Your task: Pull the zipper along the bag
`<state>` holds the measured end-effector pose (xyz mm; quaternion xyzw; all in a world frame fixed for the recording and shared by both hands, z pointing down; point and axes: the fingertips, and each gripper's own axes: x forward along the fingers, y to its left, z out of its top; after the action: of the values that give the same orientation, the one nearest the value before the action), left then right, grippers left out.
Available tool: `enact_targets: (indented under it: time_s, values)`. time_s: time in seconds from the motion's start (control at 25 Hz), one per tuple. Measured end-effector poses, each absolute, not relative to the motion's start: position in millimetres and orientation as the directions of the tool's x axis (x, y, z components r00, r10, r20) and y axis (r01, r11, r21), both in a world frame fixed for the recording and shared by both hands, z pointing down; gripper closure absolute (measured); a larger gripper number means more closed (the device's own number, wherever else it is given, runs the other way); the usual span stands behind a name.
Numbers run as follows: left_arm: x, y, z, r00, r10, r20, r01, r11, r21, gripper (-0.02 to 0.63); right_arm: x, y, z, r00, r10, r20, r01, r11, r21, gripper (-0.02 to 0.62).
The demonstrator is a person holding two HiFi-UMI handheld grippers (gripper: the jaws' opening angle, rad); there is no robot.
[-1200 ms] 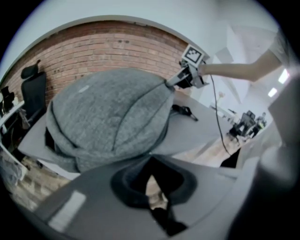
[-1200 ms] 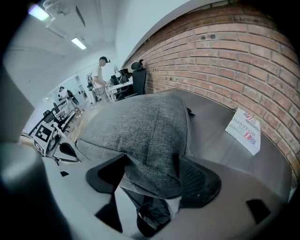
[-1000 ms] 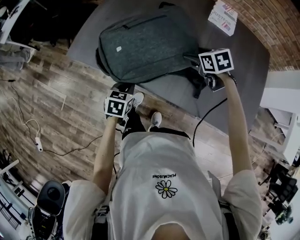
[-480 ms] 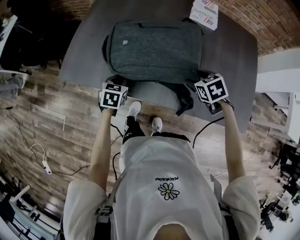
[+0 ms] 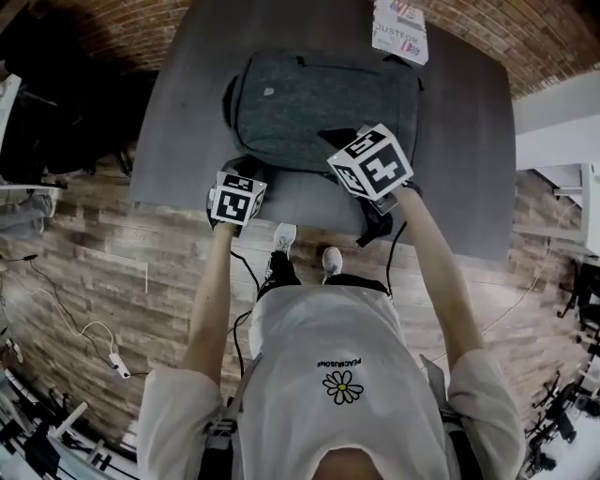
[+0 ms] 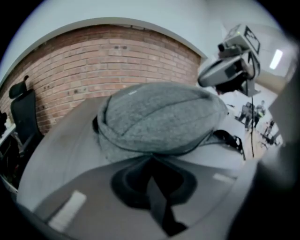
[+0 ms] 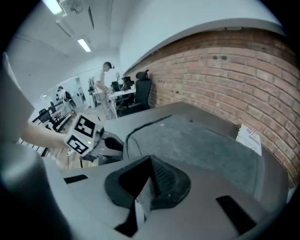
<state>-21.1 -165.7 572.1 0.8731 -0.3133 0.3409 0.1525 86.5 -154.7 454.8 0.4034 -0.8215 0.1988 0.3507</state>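
Note:
A grey backpack lies flat on the dark table. My left gripper sits at the bag's near left corner. In the left gripper view its jaws are shut, with the tips pressed into the bag's lower edge. My right gripper hovers over the near right part of the bag. In the right gripper view its jaws are shut with nothing visible between them. A dark zipper line curves along the bag ahead of them, and no zipper pull shows at the tips.
A printed booklet lies on the table behind the bag, also visible as the booklet by the brick wall. Black straps trail off the bag's near right side over the table's front edge. An office chair stands at the left.
My right gripper has moved from beside the bag's near right corner to above the bag, towards the left. The left gripper has stayed at the near left corner.

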Motion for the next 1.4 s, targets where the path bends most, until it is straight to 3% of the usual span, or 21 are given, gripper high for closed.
enact_targets:
  time_s: [0.12, 0.48, 0.72, 1.04, 1.4]
  values:
    - [-28, -158, 572, 0.573, -0.438, 0.693, -0.639, -0.768, 0.043, 0.603, 80, -168, 492, -0.351, -0.459, 0.816, -0.814, 0.580, -0.024, 0.595]
    - [-38, -142, 563, 0.631, -0.387, 0.673, -0.582, -0.810, 0.080, 0.601, 82, -176, 504, -0.343, -0.451, 0.824, -0.836, 0.546, -0.049, 0.595]
    - [-1, -113, 562, 0.667, -0.295, 0.684, -0.465, -0.883, 0.072, 0.598, 81, -177, 507, -0.396, -0.392, 0.830, -0.834, 0.532, -0.147, 0.595]
    - [75, -82, 561, 0.727, -0.191, 0.660, -0.322, -0.943, 0.082, 0.600, 79, -179, 508, -0.392, -0.401, 0.828, -0.835, 0.532, -0.138, 0.595]
    - [94, -76, 561, 0.736, -0.188, 0.650, -0.349, -0.929, 0.126, 0.598, 79, -177, 507, -0.393, -0.406, 0.825, -0.832, 0.539, -0.131, 0.595]
